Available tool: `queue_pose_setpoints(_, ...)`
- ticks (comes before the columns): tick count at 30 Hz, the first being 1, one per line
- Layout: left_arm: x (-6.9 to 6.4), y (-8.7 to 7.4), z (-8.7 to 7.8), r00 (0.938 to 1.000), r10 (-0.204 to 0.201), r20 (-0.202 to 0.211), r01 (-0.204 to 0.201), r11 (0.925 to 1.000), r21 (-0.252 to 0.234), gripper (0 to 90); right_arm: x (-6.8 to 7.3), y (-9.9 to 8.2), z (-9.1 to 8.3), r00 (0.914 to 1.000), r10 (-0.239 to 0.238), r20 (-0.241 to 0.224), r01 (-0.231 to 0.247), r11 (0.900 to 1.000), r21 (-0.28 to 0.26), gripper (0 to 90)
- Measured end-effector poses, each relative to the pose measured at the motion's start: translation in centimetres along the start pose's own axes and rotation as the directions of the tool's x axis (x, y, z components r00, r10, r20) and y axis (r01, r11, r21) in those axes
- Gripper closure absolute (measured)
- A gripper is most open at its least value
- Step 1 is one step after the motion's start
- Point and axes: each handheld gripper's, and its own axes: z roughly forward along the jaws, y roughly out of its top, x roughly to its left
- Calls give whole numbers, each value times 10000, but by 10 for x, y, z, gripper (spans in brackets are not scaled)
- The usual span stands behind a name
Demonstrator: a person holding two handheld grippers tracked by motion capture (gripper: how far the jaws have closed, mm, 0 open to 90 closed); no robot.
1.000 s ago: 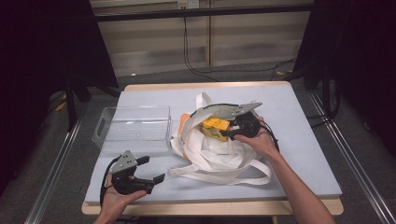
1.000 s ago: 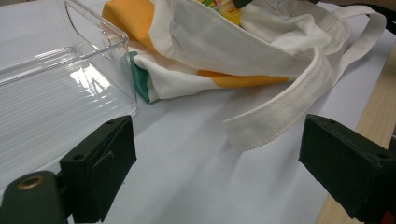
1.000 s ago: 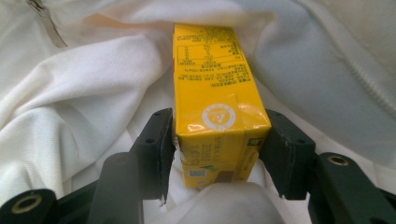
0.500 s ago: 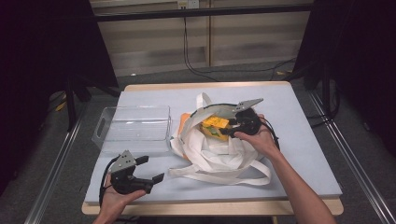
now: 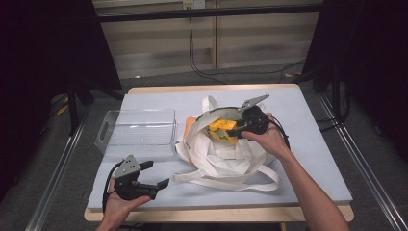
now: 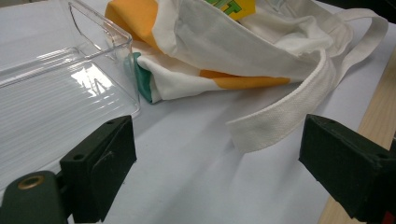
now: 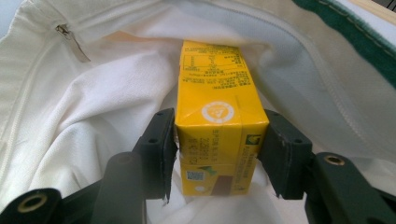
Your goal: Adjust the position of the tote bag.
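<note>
Right now a yellow carton (image 7: 217,135) is clamped between the two black jaws of the right hand-held gripper (image 7: 218,151). One jaw is pressed on each side of the carton, near its end. Small print and a round white mark can be seen on the carton. The carton is seen inside the mouth of a white cloth bag (image 7: 74,121), with white cloth all around it. A small zipper pull (image 7: 70,39) is seen on the inside wall of the bag.

From the high view, the yellow carton (image 5: 224,130) is seen at the open top of the bag (image 5: 226,156), and the right hand-held gripper (image 5: 239,126) is held there by the person's right hand (image 5: 269,139). The bag is laid on the desk (image 5: 308,159), near its middle. Its long white straps (image 5: 231,175) are spread out on the desk toward the person. Orange and green patches (image 6: 140,70) are seen on the outside of the bag.

Just beside the bag, a clear plastic box (image 5: 137,132) is placed on the desk. It almost touches the bag.

The left hand-held gripper (image 5: 156,174) is held low near the front edge of the desk by the left hand (image 5: 120,204). Its jaws are kept wide apart, and nothing is held between them. One white strap (image 6: 285,116) is seen on the desk in front of it.
</note>
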Motion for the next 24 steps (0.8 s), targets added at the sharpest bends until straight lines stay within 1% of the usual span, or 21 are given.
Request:
queue_pose_setpoints(2, 0, 0, 0, 10000, 11, 1, -11, 10000, 23, 106, 1, 3, -2, 10000, -81, -39, 82, 9999, 129, 491)
queue_pose_setpoints(4, 0, 0, 0, 10000, 36, 21, -36, 10000, -8, 106, 1, 4, -4, 9999, -132, -32, 132, 9998, 143, 492)
queue_pose_setpoints(6, 0, 0, 0, 10000, -26, 30, 26, 10000, -29, 106, 2, 4, -5, 9999, -105, -8, 105, 9997, 198, 492)
queue_pose_setpoints(7, 0, 0, 0, 10000, -46, 31, 46, 10000, -19, 106, 1, 3, -7, 9999, -84, -101, 87, 9996, 253, 492)
queue_pose_setpoints(9, 0, 0, 0, 10000, -27, 42, 27, 10000, -14, 106, 2, 1, -9, 10000, -48, -66, 50, 9997, 253, 492)
queue_pose_setpoints(12, 0, 0, 0, 10000, -10, 32, 10, 10000, 0, 106, 4, 1, -13, 9998, -174, -82, 176, 9996, 229, 492)
queue_pose_setpoints(13, 0, 0, 1, 10000, -28, 41, 28, 10000, -13, 106, 4, 1, -15, 9998, -144, -108, 147, 9996, 240, 492)
queue_pose_setpoints(14, 0, 0, 0, 10000, 29, -21, -28, 10000, 26, 106, 5, 2, -17, 9999, -135, -96, 137, 9996, 258, 492)
queue_pose_setpoints(16, 0, 0, 1, 10000, -17, 18, 17, 10000, -12, 105, 6, 2, -21, 9998, -134, -132, 139, 9993, 354, 492)
queue_pose_setpoints(18, 0, 0, 1, 10000, -32, 26, 32, 10000, -33, 106, 7, 1, -22, 9998, -166, -147, 171, 9993, 328, 492)
queue_pose_setpoints(20, 0, 0, 1, 9999, -81, 60, 81, 10000, -34, 106, 9, 1, -27, 9994, -291, -171, 298, 9987, 420, 492)
queue_pose_setpoints(23, 1, 0, 1, 10000, -59, 50, 59, 10000, -1, 106, 10, 1, -29, 9995, -284, -160, 293, 9981, 547, 492)
queue_pose_setpoints(24, 1, 0, 2, 10000, -64, 55, 64, 10000, 4, 106, 10, 1, -30, 9991, -330, -252, 345, 9976, 605, 492)
